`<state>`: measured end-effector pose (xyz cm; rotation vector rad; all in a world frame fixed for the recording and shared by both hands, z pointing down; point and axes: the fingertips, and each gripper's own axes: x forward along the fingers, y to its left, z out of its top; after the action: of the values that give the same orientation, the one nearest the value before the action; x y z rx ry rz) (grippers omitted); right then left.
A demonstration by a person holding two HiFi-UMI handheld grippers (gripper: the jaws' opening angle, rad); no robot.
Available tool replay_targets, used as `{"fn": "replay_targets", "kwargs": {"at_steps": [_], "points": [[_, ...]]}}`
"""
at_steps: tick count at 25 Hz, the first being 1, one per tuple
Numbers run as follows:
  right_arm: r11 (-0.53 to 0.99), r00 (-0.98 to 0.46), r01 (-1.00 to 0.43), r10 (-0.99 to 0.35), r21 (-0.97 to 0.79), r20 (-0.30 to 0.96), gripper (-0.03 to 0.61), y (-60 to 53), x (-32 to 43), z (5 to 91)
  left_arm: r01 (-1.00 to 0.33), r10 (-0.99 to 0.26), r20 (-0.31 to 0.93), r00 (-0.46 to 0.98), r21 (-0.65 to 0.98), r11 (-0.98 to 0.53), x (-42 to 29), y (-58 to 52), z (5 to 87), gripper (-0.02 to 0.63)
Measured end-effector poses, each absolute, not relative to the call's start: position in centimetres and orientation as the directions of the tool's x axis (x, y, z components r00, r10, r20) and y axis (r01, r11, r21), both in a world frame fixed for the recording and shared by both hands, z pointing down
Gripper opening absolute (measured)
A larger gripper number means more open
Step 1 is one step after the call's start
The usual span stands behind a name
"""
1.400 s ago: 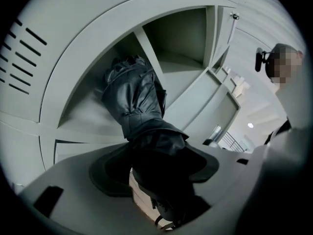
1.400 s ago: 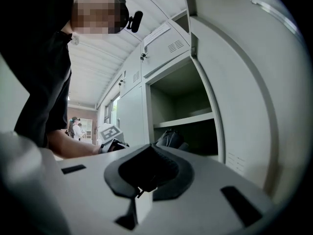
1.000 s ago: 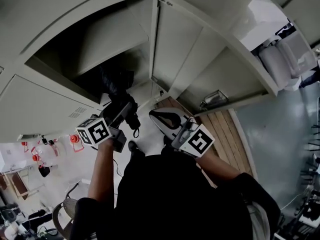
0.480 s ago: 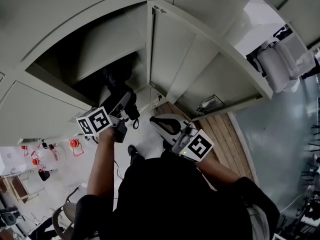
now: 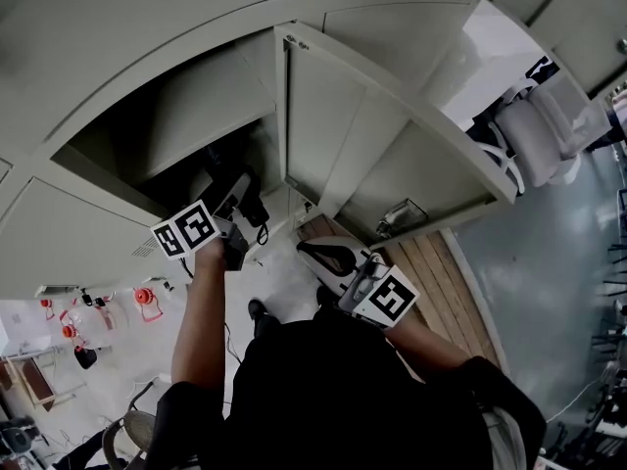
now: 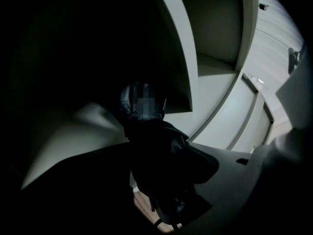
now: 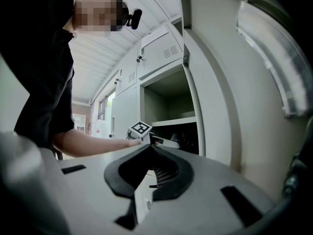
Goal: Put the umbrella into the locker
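Note:
The black folded umbrella [image 5: 251,207] is held in my left gripper [image 5: 238,196], which is shut on it at the mouth of the open locker compartment [image 5: 147,125]. Its wrist strap [image 5: 263,233] hangs below. In the left gripper view the umbrella [image 6: 146,131] points into the dark locker, with my left gripper [image 6: 159,185] closed round its lower part. My right gripper [image 5: 313,253] hangs shut and empty below the locker door [image 5: 333,116], right of the left one. In the right gripper view the right gripper [image 7: 149,150] has its jaws together, and the left gripper's marker cube [image 7: 141,129] shows by the opening.
The open door [image 7: 230,82] stands at the right of the compartment, with a handle [image 5: 402,213] on its lower part. A shelf [image 7: 171,121] divides the locker. Closed lockers [image 5: 88,213] flank the left side. A wooden platform [image 5: 441,262] lies below right.
My left gripper has pushed the umbrella further up into the locker opening. The right gripper has stayed about where it was.

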<state>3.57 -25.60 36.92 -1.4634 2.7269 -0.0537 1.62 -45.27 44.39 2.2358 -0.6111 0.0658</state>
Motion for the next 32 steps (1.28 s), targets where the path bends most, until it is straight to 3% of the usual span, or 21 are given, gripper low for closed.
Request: {"fn": "replay_targets", "kwargs": {"at_steps": [32], "points": [[0.517, -0.519, -0.852, -0.855, -0.08, -0.002, 0.011, -24.2, 6.4, 37.8, -0.608, -0.554, 0.298, 0.777, 0.58, -0.542, 5.0, -52.1, 46.8, 0.287]]}}
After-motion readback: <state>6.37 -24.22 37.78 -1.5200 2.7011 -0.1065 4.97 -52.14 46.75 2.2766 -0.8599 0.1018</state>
